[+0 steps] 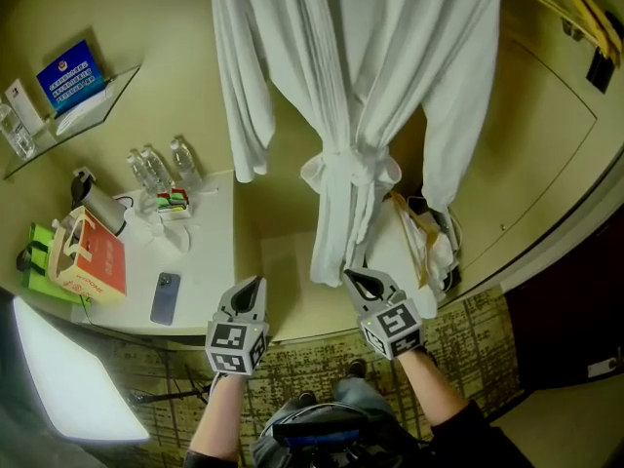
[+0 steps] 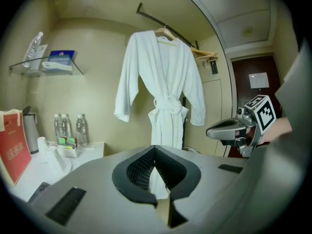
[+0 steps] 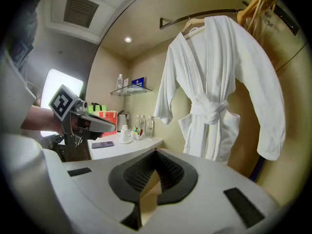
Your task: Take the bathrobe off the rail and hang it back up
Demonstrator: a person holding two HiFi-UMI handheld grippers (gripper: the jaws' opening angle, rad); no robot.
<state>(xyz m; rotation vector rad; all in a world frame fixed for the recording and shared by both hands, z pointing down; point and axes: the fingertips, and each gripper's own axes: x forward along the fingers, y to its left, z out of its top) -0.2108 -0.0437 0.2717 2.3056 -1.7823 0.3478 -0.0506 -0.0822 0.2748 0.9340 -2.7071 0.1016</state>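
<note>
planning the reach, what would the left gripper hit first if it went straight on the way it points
Probably the lower half of the bathrobe; nothing shows between it and the left gripper, though depth is unclear.

The white terry bathrobe point(image 1: 351, 86) hangs from the dark metal rail point(image 2: 150, 19), right of the white counter point(image 1: 210, 261) bearing clear plastic bottles point(image 1: 156, 169).
</note>
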